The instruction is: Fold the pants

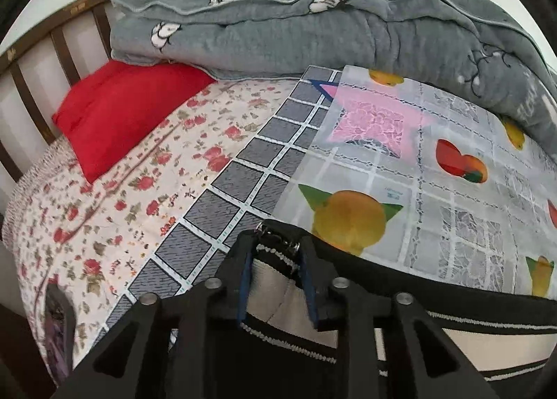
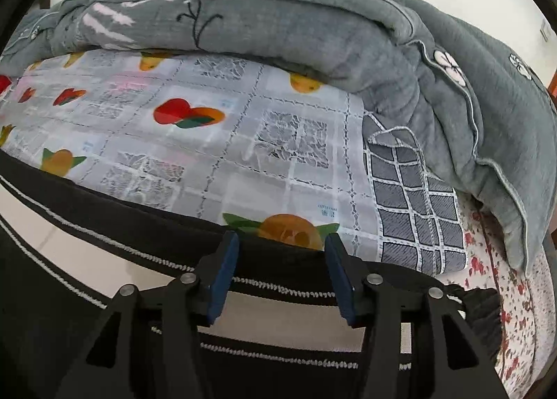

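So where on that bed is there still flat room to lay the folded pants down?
The fruit-print cloth is bare between the black pants at the near edge and the grey quilt. The floral sheet beside the red pillow is free too. The back is crowded by the heaped quilt.

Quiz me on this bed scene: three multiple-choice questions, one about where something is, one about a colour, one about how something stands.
1. Where does the grey quilt lie?
A. On the floor
B. Heaped along the far side of the bed
C. Under the pants

2. What colour is the pillow?
A. Red
B. Blue
C. Yellow

3. How does the right gripper stand?
A. Out of sight
B. Clamped on the quilt
C. Open, over the pants

Answers:
1 B: it is piled behind the fruit-print cloth.
2 A: plainly red, by the headboard.
3 C: its fingers stand apart, gripping nothing.
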Available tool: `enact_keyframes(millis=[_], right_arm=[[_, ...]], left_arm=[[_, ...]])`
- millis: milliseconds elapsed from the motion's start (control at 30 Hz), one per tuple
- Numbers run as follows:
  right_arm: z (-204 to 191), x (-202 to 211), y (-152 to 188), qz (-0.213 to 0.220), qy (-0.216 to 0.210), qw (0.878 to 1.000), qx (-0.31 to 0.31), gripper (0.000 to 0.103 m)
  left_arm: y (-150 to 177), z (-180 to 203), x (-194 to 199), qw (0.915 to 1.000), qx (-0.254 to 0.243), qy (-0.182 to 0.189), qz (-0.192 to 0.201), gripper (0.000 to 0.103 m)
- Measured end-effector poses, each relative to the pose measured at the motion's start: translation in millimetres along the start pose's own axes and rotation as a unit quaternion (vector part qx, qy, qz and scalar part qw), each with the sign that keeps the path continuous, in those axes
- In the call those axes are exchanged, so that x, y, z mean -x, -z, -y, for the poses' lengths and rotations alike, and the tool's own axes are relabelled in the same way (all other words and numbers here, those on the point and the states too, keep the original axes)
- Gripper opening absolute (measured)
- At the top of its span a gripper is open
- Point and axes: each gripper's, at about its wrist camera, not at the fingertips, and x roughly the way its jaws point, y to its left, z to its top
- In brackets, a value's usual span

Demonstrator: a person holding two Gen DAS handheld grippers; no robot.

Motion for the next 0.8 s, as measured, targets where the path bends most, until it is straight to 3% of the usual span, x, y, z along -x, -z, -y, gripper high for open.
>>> enact_keyframes(millis=[33,100,167,400,567,700,800], right_arm=[[-0.2,2.6,-1.3,-0.001,0.002,1.0,-0.003,0.049],[2.0,11.5,-4.3,0.0,0.001,1.0,-0.022,0.049],[4.7,24.9,-6.0,0.008,-0.016,0.998,-0.056,0.049],[-30.8,81.0,-7.4,0.05,-0.047,0.995,-0.074,0.052],[-55.2,115.0,18.3,0.055,-0.077,0.991,-0.098,0.052],[-67.2,135.8,47.3,0.045,-0.102,0.988,-0.104,0.052],[-77.0,150.8,71.8,0.049,-0.094,0.99,-0.096,0.052]], left_arm=[[0.0,-0.5,4.9,1.0,-0.001,-0.001,-0.001,0.032],[2.4,-4.7,17.9,0.9999,0.006,0.009,-0.006,0.054],[8.5,-11.1,35.6,0.9992,0.023,0.032,-0.002,0.066],[58.7,-10.7,100.7,0.9936,0.04,0.106,-0.009,0.066],[124.3,-31.0,141.0,0.9805,0.081,0.179,-0.004,0.066],[173.1,-62.9,146.8,0.9695,0.142,0.2,-0.003,0.066],[189.3,-75.8,131.1,0.9678,0.163,0.191,-0.02,0.066]])
